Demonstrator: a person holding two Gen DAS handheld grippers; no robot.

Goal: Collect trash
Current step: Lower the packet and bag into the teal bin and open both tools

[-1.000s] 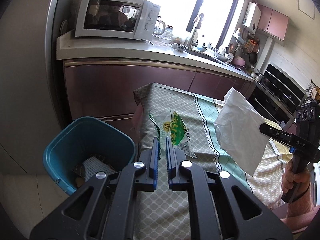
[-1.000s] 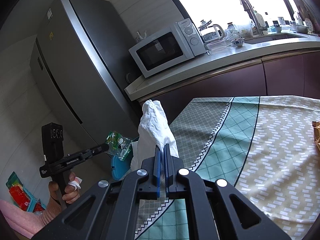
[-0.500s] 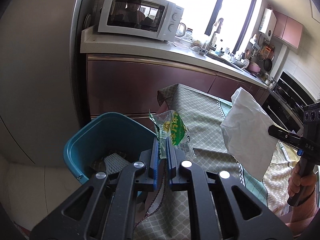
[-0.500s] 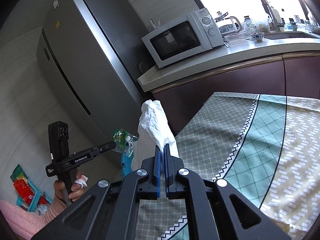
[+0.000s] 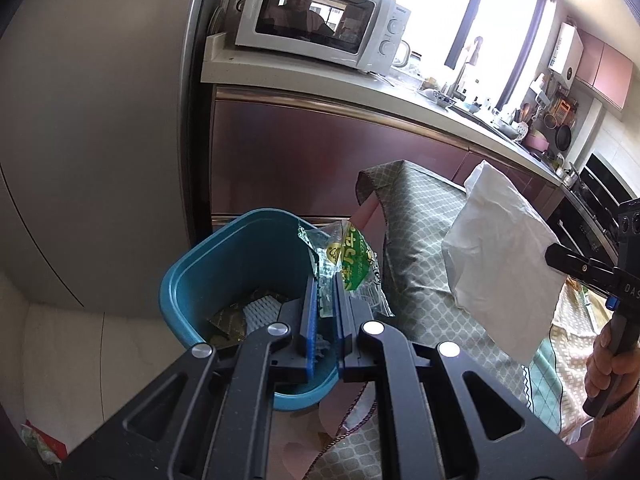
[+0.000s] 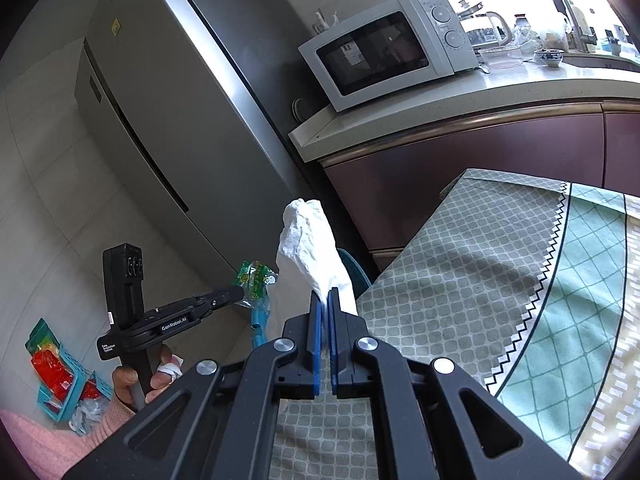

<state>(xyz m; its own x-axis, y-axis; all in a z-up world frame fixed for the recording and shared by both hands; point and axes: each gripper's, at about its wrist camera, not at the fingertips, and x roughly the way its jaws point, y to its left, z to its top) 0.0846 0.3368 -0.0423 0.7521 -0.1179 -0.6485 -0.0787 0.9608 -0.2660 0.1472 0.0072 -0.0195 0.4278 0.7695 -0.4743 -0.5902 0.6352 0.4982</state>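
- The bin (image 5: 188, 276) mouth lies open from above, just beside the table (image 5: 424, 216) corner.
- The fridge (image 6: 168, 120) and cabinets (image 5: 320, 152) wall its far side.

Ahead of the fingers: grey fridge (image 6: 168, 120), white microwave (image 5: 320, 20) on pale counter (image 6: 440, 108), maroon cabinets (image 5: 320, 160) beneath, bright window (image 5: 500, 28) beyond. Below: patterned tablecloth (image 6: 500, 260).
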